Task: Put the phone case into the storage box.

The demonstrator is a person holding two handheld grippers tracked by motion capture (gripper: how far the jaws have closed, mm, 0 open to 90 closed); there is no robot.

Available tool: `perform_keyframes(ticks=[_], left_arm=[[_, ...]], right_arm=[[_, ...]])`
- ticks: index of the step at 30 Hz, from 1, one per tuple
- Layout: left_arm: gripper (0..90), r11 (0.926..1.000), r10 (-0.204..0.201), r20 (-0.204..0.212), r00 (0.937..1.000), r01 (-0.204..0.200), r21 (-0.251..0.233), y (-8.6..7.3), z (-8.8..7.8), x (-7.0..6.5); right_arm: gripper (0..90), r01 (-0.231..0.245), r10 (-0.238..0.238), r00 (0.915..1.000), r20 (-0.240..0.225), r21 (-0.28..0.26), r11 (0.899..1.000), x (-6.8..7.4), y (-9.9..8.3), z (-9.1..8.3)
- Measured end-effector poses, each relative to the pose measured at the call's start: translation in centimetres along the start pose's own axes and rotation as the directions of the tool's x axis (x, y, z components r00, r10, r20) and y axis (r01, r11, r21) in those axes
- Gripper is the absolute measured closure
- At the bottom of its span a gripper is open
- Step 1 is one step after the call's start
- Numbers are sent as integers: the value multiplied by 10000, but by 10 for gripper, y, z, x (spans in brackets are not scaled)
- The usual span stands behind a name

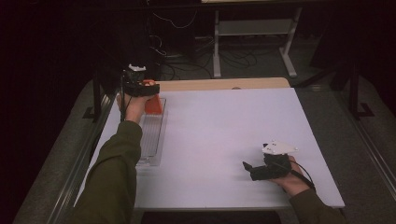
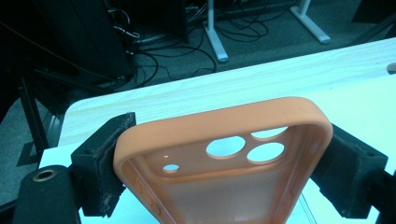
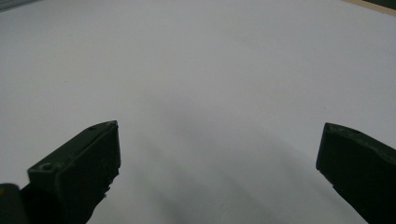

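Left gripper [image 1: 148, 88]: gripping an orange phone case [image 2: 224, 158] by its two long edges, pads pressing both sides, camera cutouts facing up; hovering at far left of white table [image 1: 224, 135], just above far end of clear plastic tray [image 1: 152, 140]. Right gripper [image 1: 250, 169]: lying low at near right, well apart from case, jaws standing wide, clasping nothing, pointing left across bare tabletop. Green sleeve [image 1: 112, 177] reaching in along left edge.
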State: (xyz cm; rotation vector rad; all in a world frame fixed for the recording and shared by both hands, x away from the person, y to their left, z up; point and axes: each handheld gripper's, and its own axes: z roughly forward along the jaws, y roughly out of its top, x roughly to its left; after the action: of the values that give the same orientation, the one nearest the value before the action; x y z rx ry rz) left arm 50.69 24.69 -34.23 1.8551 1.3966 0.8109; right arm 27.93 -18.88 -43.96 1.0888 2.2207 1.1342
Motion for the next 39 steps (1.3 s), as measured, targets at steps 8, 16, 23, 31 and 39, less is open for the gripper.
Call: perform_keyframes(ticks=[8, 16, 23, 31, 39], left_arm=[[144, 9995, 185, -70, 9998, -183, 240, -2, 4, -4], [141, 9988, 149, -92, 9998, -144, 479, -6, 9, -7], [139, 9989, 175, -144, 9997, -169, 432, -7, 10, -8], [132, 9989, 262, -106, 9996, -258, 380, -7, 11, -7], [121, 9987, 464, 50, 9989, -465, 222, -5, 18, -7]], right_arm=[[0, -37, 37, 10000, -9, -21, 10000, 0, 0, -1], [0, -36, 36, 10000, -9, -15, 10000, 0, 0, -1], [0, -27, 27, 10000, -8, -28, 10000, 0, 0, -1], [0, -7, 7, 10000, 0, -1, 10000, 0, 0, 0], [0, -14, 14, 10000, 13, -26, 10000, -1, 0, 0]])
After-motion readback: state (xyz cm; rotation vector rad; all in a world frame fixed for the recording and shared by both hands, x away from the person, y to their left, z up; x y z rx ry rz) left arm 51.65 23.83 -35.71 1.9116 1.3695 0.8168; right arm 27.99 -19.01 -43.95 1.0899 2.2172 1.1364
